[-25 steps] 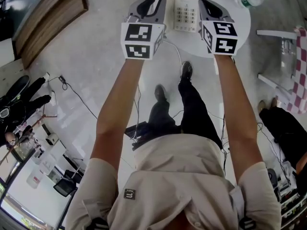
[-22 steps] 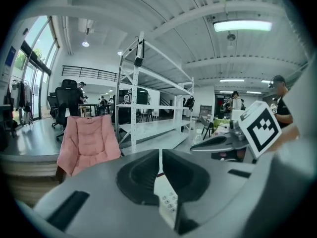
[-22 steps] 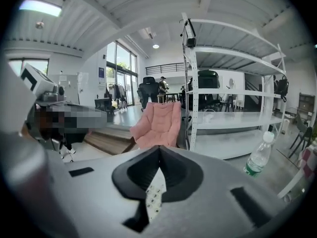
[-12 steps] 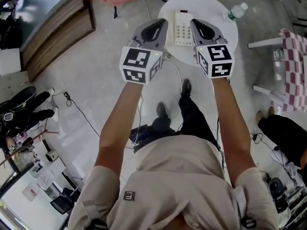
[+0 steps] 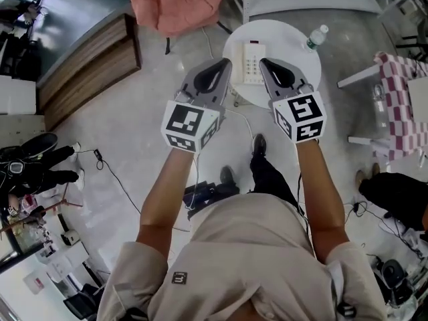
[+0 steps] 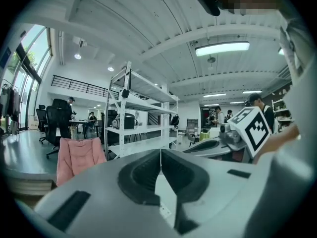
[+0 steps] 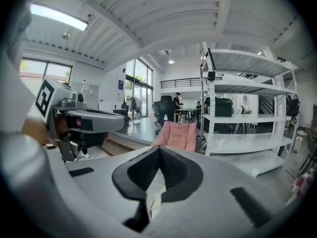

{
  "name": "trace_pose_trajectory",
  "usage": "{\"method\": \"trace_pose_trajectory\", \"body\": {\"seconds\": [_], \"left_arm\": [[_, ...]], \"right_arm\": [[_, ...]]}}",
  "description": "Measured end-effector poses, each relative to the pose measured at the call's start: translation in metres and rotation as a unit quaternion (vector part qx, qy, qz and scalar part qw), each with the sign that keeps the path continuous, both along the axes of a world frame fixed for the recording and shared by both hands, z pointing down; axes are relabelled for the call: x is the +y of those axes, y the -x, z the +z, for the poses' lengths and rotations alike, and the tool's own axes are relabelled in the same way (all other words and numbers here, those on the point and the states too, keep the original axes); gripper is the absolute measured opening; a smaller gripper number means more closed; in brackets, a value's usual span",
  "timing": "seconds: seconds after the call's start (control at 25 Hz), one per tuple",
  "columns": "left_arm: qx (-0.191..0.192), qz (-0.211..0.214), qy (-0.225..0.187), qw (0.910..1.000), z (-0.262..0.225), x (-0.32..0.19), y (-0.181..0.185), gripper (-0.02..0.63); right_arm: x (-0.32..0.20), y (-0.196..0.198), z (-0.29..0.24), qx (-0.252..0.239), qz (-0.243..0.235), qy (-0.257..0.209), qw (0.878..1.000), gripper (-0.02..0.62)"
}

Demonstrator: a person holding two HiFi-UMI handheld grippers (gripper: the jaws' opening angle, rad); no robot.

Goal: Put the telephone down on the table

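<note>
The white telephone (image 5: 253,62) lies flat on the small round white table (image 5: 294,69), far below both hands in the head view. My left gripper (image 5: 224,63) and right gripper (image 5: 263,63) are held up side by side, well above the table and apart from the phone. In the left gripper view the left gripper (image 6: 161,150) has its jaws closed together with nothing between them. The right gripper view shows the right gripper (image 7: 159,148) likewise shut and empty, pointing out into the room.
A water bottle (image 5: 315,37) stands on the table's right edge. Behind the table are a pink chair (image 5: 175,2) and a white shelf rack (image 7: 237,118). A wooden platform (image 5: 87,62) lies left, a checked-cloth chair (image 5: 401,92) right. Cables cross the floor.
Both grippers have risen together, away from the table, which now looks smaller and farther below. The telephone has stayed in place on the table.
</note>
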State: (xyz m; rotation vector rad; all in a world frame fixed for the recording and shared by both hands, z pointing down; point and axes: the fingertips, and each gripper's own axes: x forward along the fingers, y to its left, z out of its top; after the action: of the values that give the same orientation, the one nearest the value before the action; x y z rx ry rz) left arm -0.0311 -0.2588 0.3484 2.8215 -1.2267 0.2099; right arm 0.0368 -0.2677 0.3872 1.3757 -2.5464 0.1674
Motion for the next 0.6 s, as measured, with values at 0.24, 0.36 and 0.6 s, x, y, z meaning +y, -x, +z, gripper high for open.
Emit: {"method": "trace_pose_trajectory", "body": {"seconds": [0.24,0.36,0.6], "left_arm": [[0.006,0.012,-0.027,0.9995,-0.007,0.028,0.01,0.011],[0.018,0.017,-0.037,0.999,-0.04,0.056,0.04,0.011],[0.025,0.022,-0.047,0.9984,-0.05,0.08,0.068,0.011]], "right_arm": [[0.038,0.011,-0.009,0.003,-0.032,-0.024,0.999,-0.008],[0.068,0.037,-0.041,-0.001,-0.036,-0.025,0.999,-0.008],[0.093,0.057,-0.047,-0.004,-0.045,-0.025,0.999,-0.008]]}}
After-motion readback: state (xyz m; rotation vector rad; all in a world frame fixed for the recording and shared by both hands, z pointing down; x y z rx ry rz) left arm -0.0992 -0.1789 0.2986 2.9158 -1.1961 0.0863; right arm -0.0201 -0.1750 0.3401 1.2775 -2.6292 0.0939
